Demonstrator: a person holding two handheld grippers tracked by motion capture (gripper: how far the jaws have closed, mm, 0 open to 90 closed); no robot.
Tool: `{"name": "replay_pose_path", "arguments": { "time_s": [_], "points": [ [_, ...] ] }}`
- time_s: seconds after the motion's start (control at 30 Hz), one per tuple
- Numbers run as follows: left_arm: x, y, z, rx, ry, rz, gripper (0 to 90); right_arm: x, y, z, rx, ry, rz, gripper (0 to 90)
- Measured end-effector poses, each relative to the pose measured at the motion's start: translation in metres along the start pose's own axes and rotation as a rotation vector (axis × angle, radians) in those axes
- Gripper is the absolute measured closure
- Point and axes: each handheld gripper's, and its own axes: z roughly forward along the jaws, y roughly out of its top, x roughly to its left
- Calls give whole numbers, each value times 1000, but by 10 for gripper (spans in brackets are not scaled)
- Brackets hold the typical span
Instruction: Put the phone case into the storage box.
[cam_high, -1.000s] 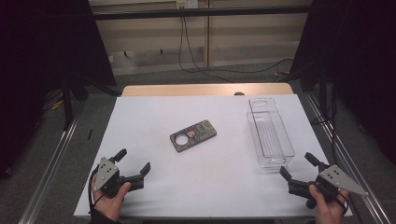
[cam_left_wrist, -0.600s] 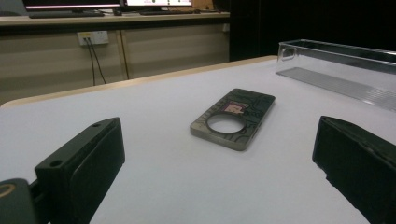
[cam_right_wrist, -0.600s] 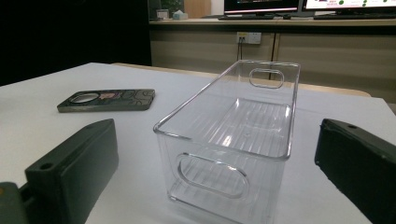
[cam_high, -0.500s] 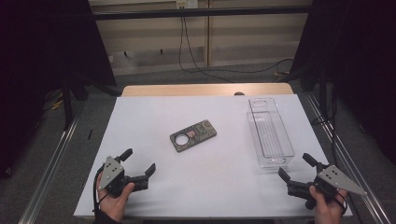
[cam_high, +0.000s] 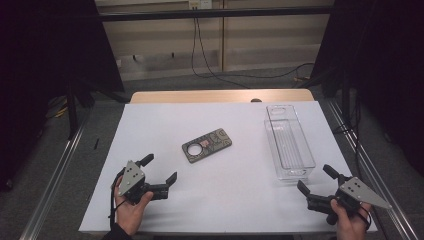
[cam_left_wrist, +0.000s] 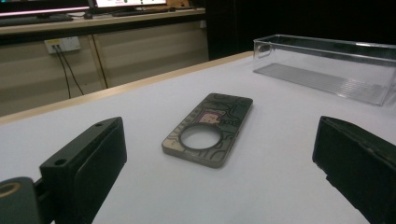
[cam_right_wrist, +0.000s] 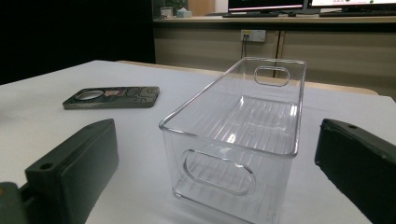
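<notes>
Left gripper (cam_high: 161, 173), jaws spread, facing flat plate (cam_high: 206, 145): thin edge is risking slipping when pinched.

No readable text, label, brand or number anywhere. Dark plate (cam_left_wrist: 208, 129) with round hole bears line markings and pink patch, no legible lettering. Monitor screens at back too blurred to read.

Left hand-held gripper (cam_high: 161, 170) moved forward toward the phone case (cam_high: 206, 145), jaws spread
</notes>
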Motion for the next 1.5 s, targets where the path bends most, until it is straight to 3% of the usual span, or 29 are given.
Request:
{"name": "replay_pose_path", "arguments": {
  "time_s": [0.07,0.27,0.33,0.43,0.57,0.63,0.7,0.97,1.0,1.13,1.23,1.3,1.47,1.5],
  "points": [
    [0,0,2,6,-1,2,29,0,0,0,0,1,-1,0],
    [2,2,16,-6,-55,-41,48,0,0,-1,0,-2,3,0],
    [2,3,20,-1,-49,-31,48,0,0,-1,-2,-1,4,0],
    [3,7,26,-16,-62,-44,48,0,0,-1,-1,-1,7,0],
    [6,14,34,-2,-98,-34,48,-1,0,-1,-1,0,1,0],
    [6,17,37,0,-90,-22,48,0,0,-1,0,2,-1,0],
    [6,20,40,3,-107,-22,48,0,0,-1,1,4,-2,0],
    [4,24,54,57,-162,-9,44,-1,-1,-2,0,3,-3,0],
    [4,22,58,75,-189,-10,44,-1,-1,-2,-1,3,-3,0],
    [2,21,63,102,-222,-11,47,-1,0,-2,-1,2,-1,0],
    [0,24,67,111,-268,16,48,-1,0,-2,-3,2,1,0],
    [-1,29,70,124,-271,45,45,-1,0,-2,-1,2,-1,0],
    [-3,37,82,164,-287,36,44,-1,0,-3,-4,3,1,0],
    [-4,38,87,185,-268,41,51,-1,0,-3,-4,3,0,0]
  ]
}}
